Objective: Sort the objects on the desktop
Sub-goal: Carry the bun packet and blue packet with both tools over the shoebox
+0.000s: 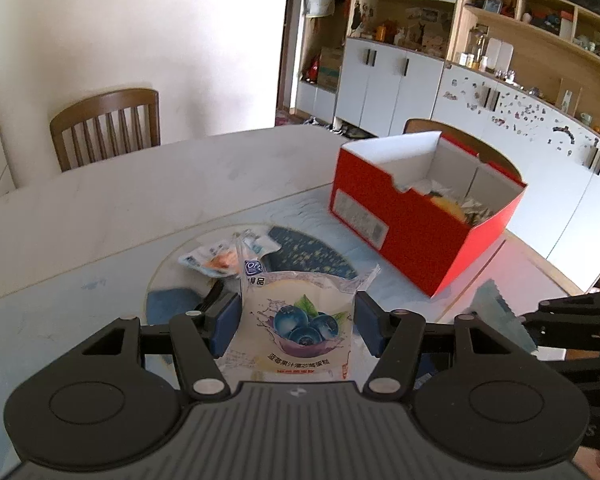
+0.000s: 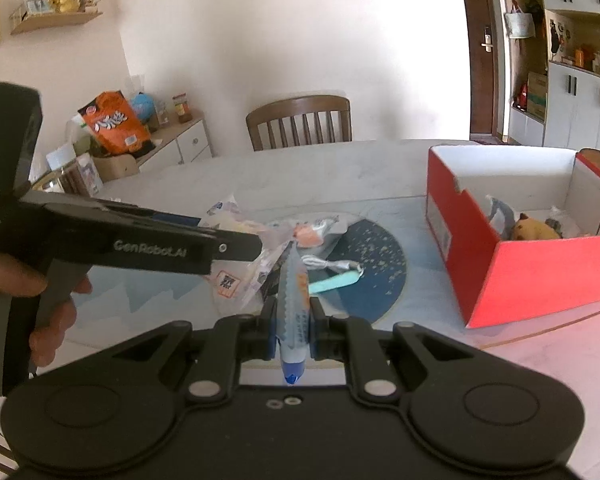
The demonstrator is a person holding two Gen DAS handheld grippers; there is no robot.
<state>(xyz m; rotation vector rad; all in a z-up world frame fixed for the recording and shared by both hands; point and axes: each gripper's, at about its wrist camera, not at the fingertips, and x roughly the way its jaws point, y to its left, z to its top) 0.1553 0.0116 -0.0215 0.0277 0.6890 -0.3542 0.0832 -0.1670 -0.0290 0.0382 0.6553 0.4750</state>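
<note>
My left gripper [image 1: 296, 320] is shut on a white blueberry cake packet [image 1: 300, 320], held above the table mat. My right gripper [image 2: 294, 316] is shut on a thin blue-and-orange snack packet [image 2: 296, 304], seen edge-on. The left gripper also shows in the right wrist view [image 2: 140, 244], to the left of the right one. On the mat lie a small orange-and-white snack packet [image 1: 216, 258], a teal strip with a silver wrapper [image 2: 336, 276], and clear packets [image 2: 240, 276]. The open red box [image 1: 420, 224] stands to the right and holds several items.
The pale round table [image 1: 140, 200] carries a blue patterned mat [image 1: 312, 248]. A wooden chair [image 1: 108, 128] stands at the far side. Cabinets and shelves [image 1: 480, 80] line the right wall. A sideboard with snack bags [image 2: 116, 128] stands at the left.
</note>
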